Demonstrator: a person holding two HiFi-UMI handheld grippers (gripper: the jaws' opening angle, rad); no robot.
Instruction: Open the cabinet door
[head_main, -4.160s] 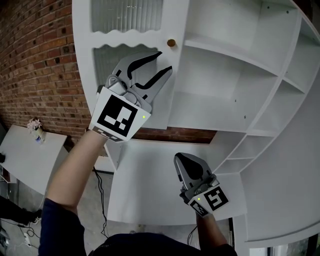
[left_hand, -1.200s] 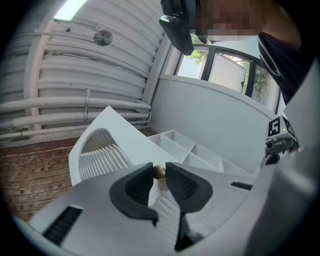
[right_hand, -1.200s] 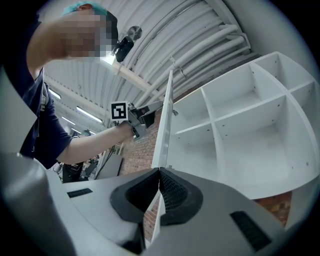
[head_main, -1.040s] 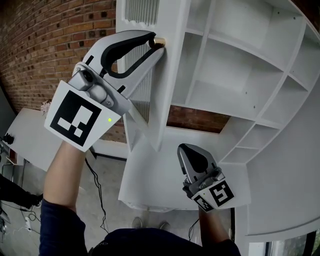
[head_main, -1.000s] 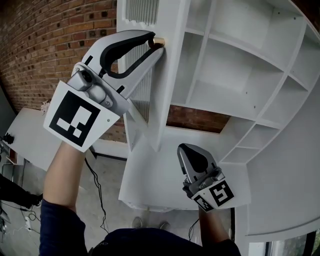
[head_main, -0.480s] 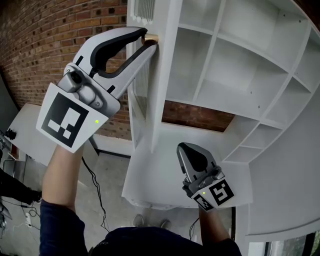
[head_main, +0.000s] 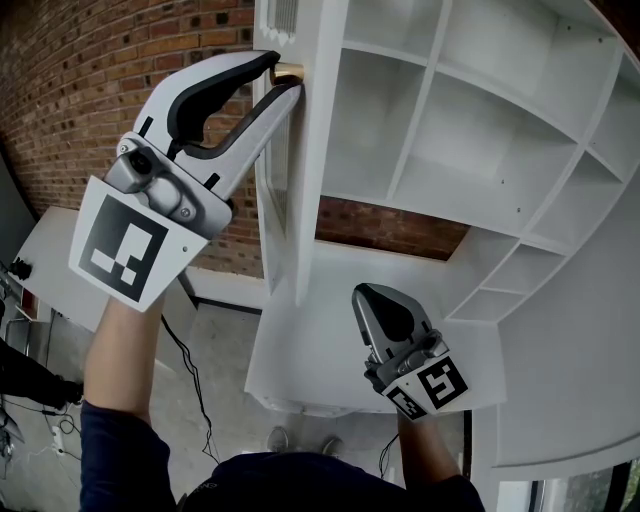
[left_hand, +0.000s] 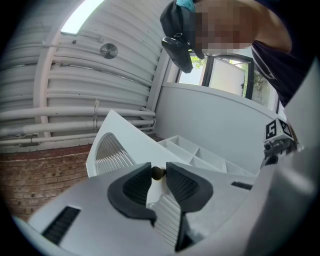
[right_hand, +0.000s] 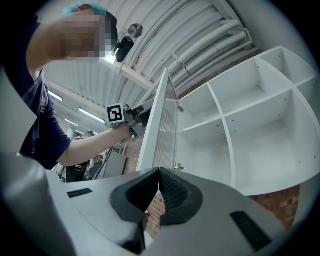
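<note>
The white cabinet door (head_main: 312, 160) with ribbed glass panels stands swung out, nearly edge-on in the head view. My left gripper (head_main: 281, 76) is raised at the upper left and shut on the door's small wooden knob (head_main: 291, 71). In the left gripper view the knob (left_hand: 158, 173) sits pinched between the two black pads, with the door (left_hand: 125, 145) behind it. My right gripper (head_main: 374, 303) hangs lower, right of centre, shut and empty. Its own view has the jaws (right_hand: 159, 176) closed below the door's edge (right_hand: 164, 125), with the left gripper (right_hand: 134, 118) beyond.
The open cabinet (head_main: 450, 120) shows bare white shelves and compartments. A white tabletop (head_main: 320, 350) lies under it. A brick wall (head_main: 110, 80) stands behind and to the left, a low white table (head_main: 45, 255) and floor cables (head_main: 190, 370) below left.
The door has swung further out to the left, from facing me to almost edge-on. My left gripper moved left and up with the knob. The right gripper stayed put.
</note>
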